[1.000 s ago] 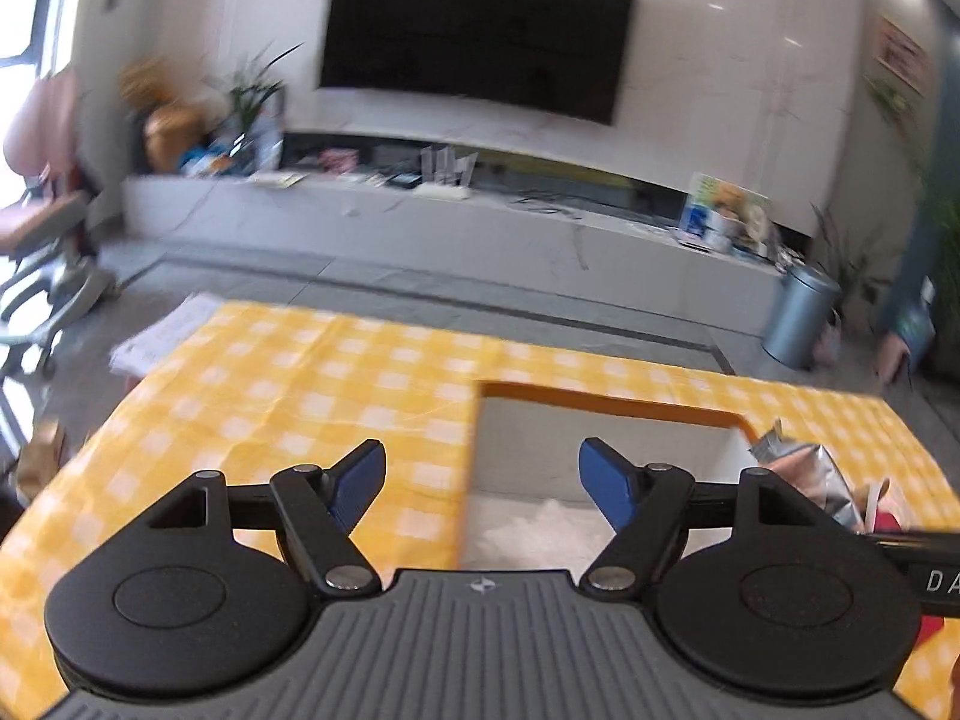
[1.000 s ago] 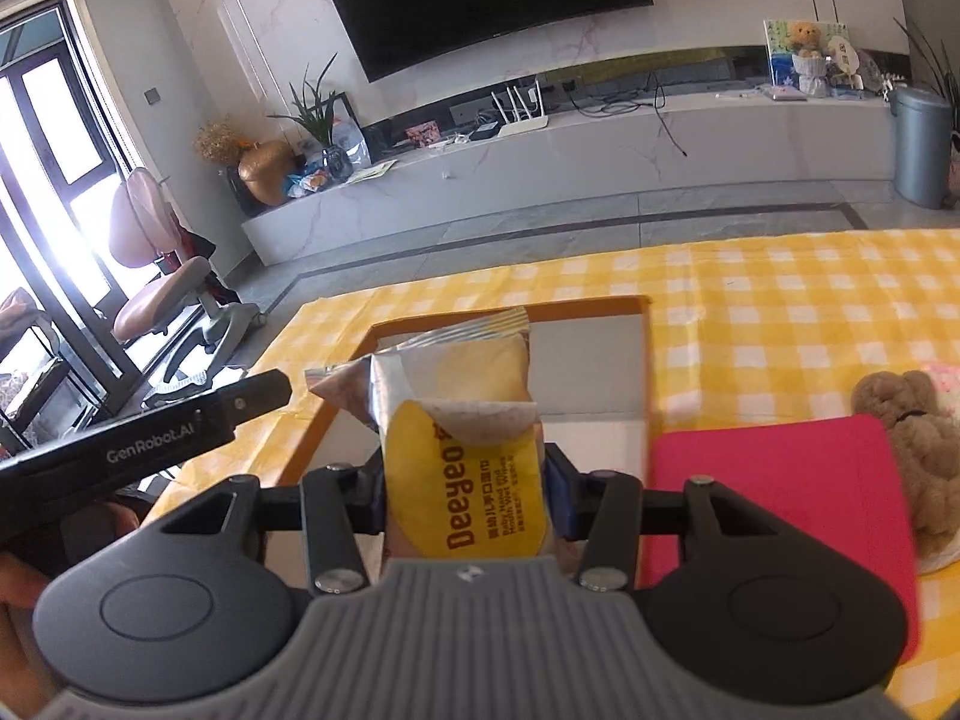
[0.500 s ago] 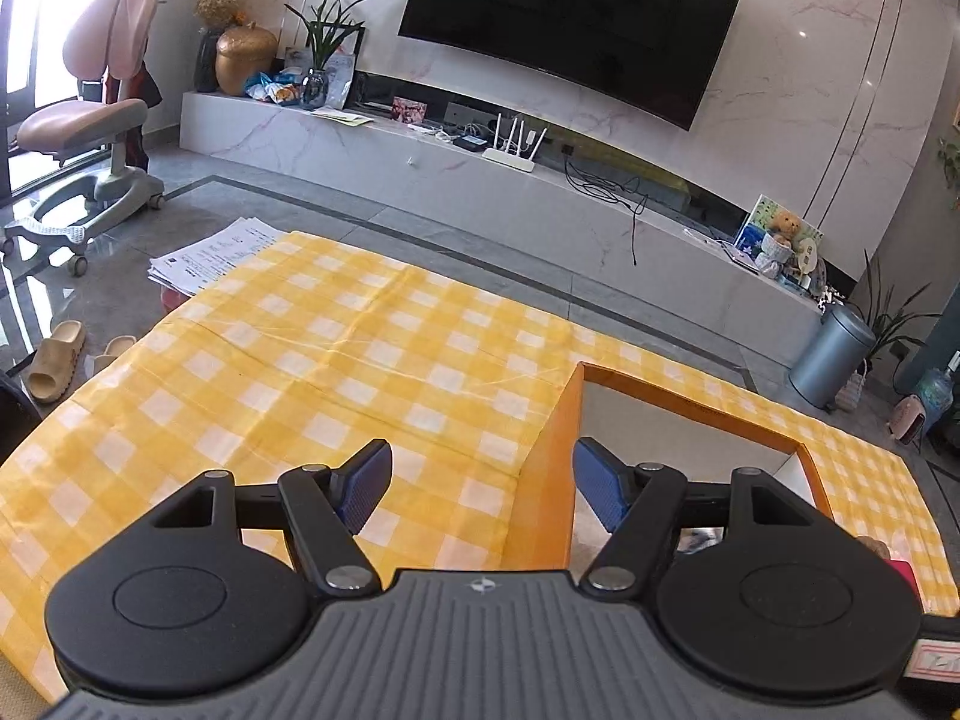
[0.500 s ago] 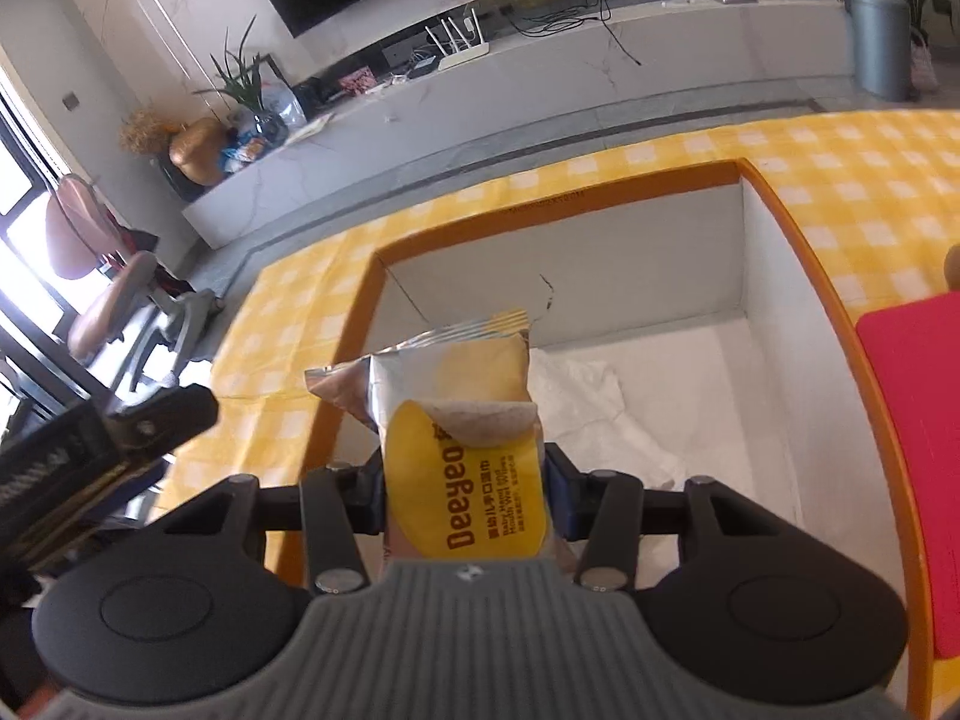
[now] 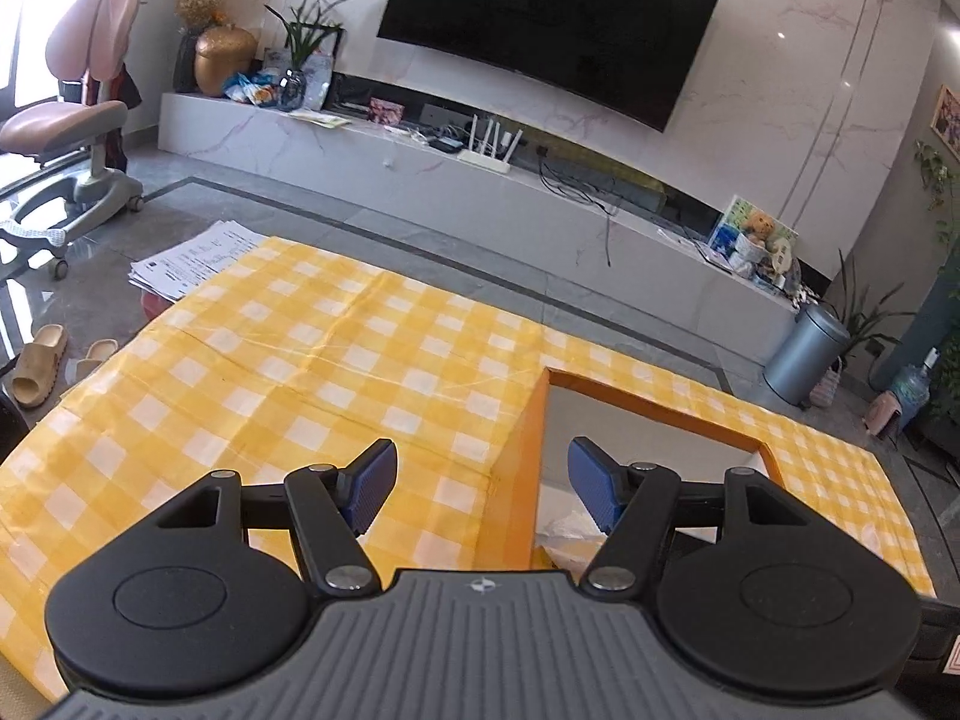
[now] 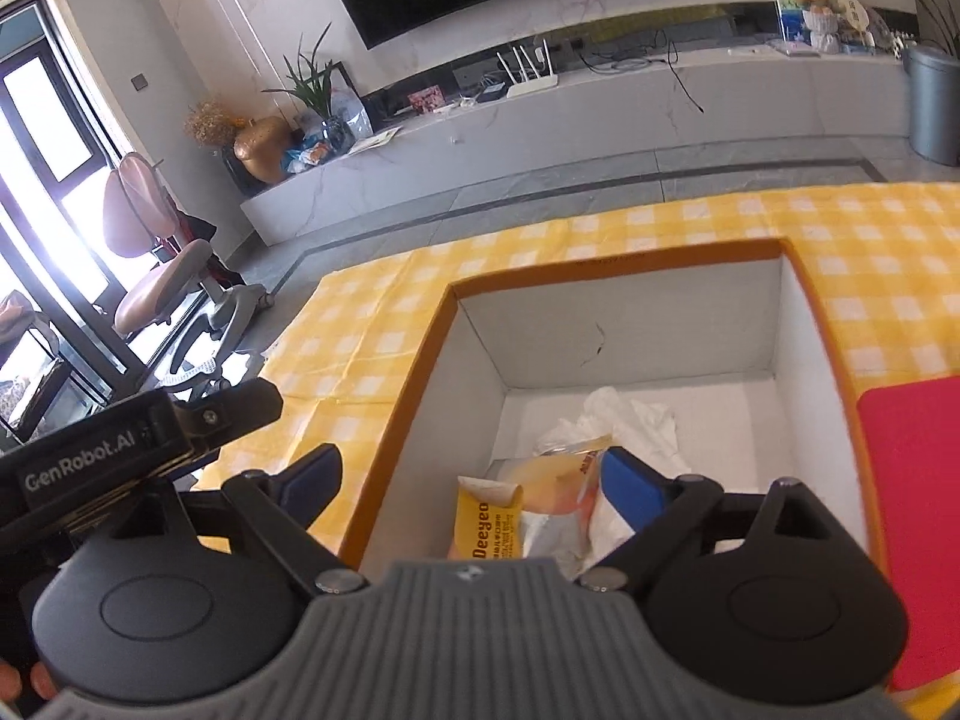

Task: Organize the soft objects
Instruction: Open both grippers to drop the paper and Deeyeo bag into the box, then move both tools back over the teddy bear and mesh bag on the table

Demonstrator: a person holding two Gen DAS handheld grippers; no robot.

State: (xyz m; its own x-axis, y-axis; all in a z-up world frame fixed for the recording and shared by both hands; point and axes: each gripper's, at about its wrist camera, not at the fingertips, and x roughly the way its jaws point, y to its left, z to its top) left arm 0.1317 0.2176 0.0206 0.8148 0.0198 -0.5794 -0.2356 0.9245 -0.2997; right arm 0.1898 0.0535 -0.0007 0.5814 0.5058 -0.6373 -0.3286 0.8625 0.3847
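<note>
An orange-rimmed cardboard box (image 6: pixel 618 264) with white inner walls stands on the yellow checked tablecloth (image 5: pixel 288 372). A yellow Deeyeo snack packet (image 6: pixel 510 519) lies on the box floor beside crumpled white tissue (image 6: pixel 630 420). My right gripper (image 6: pixel 468 480) is open and empty above the box's near left corner, the packet below it. My left gripper (image 5: pixel 480 483) is open and empty, straddling the box's left wall (image 5: pixel 516 468). The left gripper's body also shows in the right wrist view (image 6: pixel 120 450).
A red mat (image 6: pixel 912 504) lies right of the box. Beyond the table are a TV console (image 5: pixel 480 180), a grey bin (image 5: pixel 804 354), a pink chair (image 5: pixel 72 120), a paper stack (image 5: pixel 192 258) and slippers (image 5: pixel 42 360) on the floor.
My right gripper has opened and let go of the Deeyeo packet, which now lies in the box. My left gripper has shifted left across the box's left wall.
</note>
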